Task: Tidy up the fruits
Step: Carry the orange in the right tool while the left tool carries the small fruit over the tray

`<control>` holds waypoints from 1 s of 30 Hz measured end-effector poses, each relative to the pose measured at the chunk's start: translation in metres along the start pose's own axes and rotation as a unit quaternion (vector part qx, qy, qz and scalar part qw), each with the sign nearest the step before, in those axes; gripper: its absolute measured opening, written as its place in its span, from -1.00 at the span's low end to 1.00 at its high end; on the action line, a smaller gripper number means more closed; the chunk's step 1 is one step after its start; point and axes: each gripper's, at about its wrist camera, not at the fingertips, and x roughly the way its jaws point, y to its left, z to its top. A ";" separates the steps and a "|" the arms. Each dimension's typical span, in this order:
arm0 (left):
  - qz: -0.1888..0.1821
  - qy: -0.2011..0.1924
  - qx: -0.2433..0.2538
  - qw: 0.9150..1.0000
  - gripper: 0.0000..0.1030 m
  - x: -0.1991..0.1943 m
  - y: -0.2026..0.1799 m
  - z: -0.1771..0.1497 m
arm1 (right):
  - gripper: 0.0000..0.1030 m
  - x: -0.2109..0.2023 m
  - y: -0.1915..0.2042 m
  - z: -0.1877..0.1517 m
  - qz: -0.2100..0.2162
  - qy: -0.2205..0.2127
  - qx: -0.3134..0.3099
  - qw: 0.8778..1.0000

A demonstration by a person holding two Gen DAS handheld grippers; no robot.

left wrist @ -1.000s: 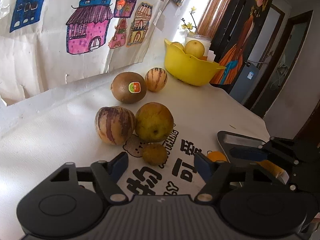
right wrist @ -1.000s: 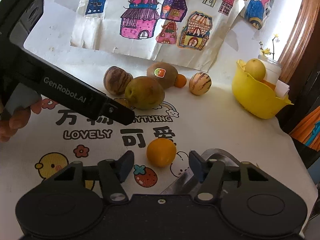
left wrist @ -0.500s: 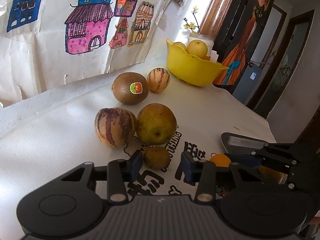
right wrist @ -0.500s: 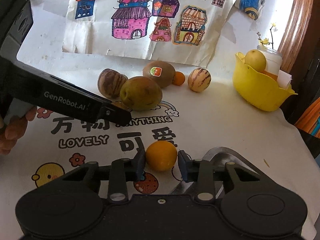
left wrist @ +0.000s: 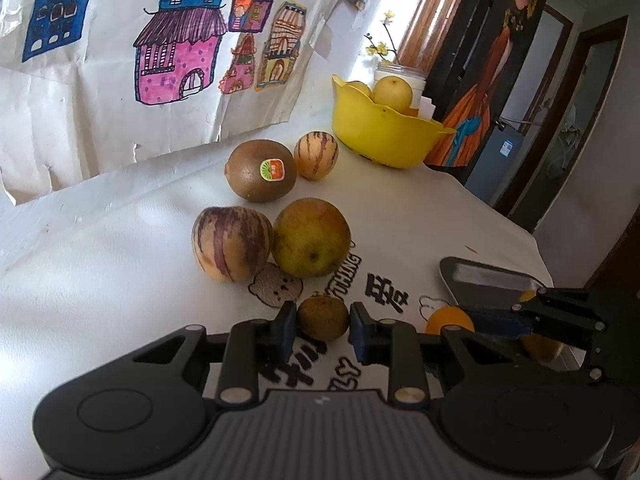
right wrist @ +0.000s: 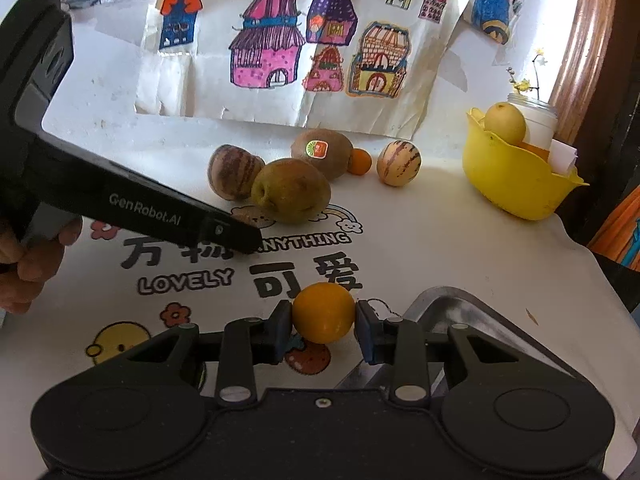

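Note:
My left gripper (left wrist: 323, 328) is closing on a small brown fruit (left wrist: 322, 317) that rests on the printed cloth; both blue pads touch its sides. My right gripper (right wrist: 323, 326) is shut on a round orange fruit (right wrist: 323, 312), low over the cloth. Beyond them lie a green-brown pear (left wrist: 311, 237), a purple-striped fruit (left wrist: 232, 249), a brown kiwi with a sticker (left wrist: 260, 176) and a pale striped fruit (left wrist: 316, 155). A yellow bowl (left wrist: 384, 132) at the back right holds a yellow fruit (left wrist: 392, 89).
A metal tray (right wrist: 480, 320) lies at the table's right edge, beside my right gripper. A small orange (right wrist: 359, 161) sits behind the kiwi. Children's drawings of houses (right wrist: 320, 52) hang on the wall behind. A white jar (right wrist: 536, 120) stands behind the bowl. The table drops off on the right.
Both grippers went from open to closed: the left onto the small brown fruit, the right onto the orange fruit. Neither hand has shifted much.

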 end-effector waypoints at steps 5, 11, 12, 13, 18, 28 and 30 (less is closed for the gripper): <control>-0.005 0.005 0.012 1.000 -0.40 -0.008 -0.010 -0.005 | -0.31 -0.024 -0.001 -0.004 -0.013 -0.016 0.006 1.000; -0.034 -0.006 0.009 0.999 -0.40 -0.020 -0.028 -0.005 | -0.31 -0.065 -0.011 -0.012 -0.045 -0.041 0.024 0.998; -0.039 -0.008 0.011 0.999 -0.40 -0.022 -0.033 -0.005 | -0.30 -0.071 -0.013 -0.014 -0.050 -0.043 0.028 0.997; -0.043 -0.009 0.014 0.999 -0.40 -0.023 -0.037 -0.005 | -0.30 -0.077 -0.015 -0.017 -0.057 -0.045 0.032 0.997; -0.069 -0.008 0.026 0.997 -0.40 -0.025 -0.063 -0.009 | -0.30 -0.100 -0.029 -0.035 -0.088 -0.040 0.058 0.994; -0.098 -0.001 0.073 0.992 -0.40 -0.019 -0.115 -0.021 | -0.31 -0.121 -0.059 -0.079 -0.133 -0.019 0.123 0.983; -0.096 -0.007 0.092 0.991 -0.40 -0.020 -0.124 -0.022 | -0.31 -0.119 -0.065 -0.085 -0.139 -0.013 0.133 0.981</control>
